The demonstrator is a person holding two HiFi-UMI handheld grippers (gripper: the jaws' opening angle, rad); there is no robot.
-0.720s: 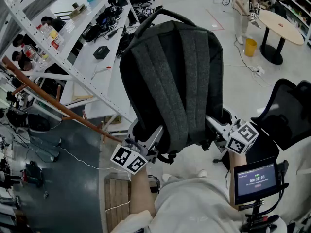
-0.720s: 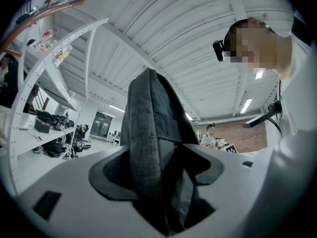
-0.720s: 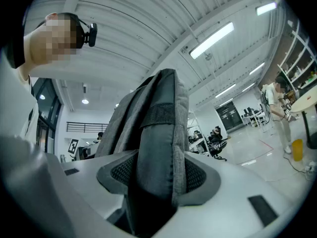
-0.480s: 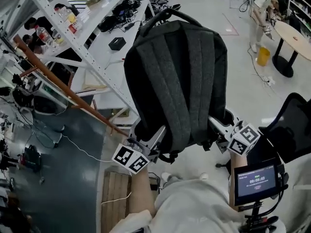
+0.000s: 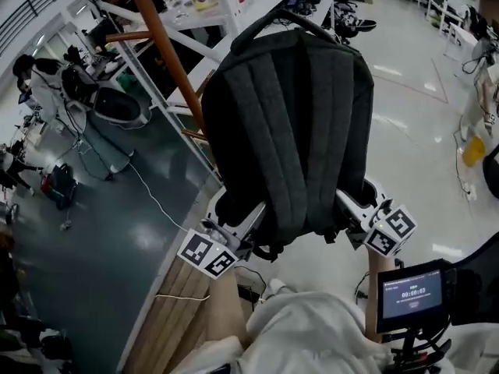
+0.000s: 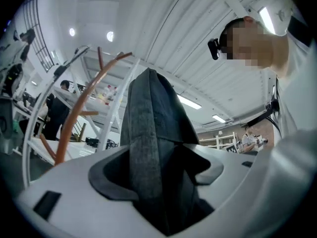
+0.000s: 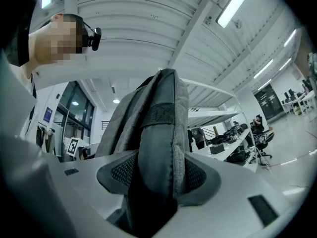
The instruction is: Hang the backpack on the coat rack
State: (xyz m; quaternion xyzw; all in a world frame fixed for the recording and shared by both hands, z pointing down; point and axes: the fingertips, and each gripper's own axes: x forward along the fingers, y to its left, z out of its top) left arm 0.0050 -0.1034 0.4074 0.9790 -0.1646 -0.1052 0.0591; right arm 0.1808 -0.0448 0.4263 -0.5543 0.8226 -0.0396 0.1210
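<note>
I hold the backpack (image 5: pixel 288 123) up in front of me, its strap side toward me and its top handle (image 5: pixel 273 20) at the far end. My left gripper (image 5: pixel 234 218) is clenched on the lower left edge. In the left gripper view dark fabric fills the gap and both jaws press into it. My right gripper (image 5: pixel 357 202) is clenched on the lower right edge, where the right gripper view shows a padded grey seam pinched between the jaws. The backpack rests on nothing but these two grips. The coat rack (image 5: pixel 168 61), a brown wooden pole with short pegs, stands at the far left, just beside the backpack's left side. I cannot tell whether they touch. The handle is on no peg. A small screen (image 5: pixel 411 294) sits at the near right by my right forearm
</note>
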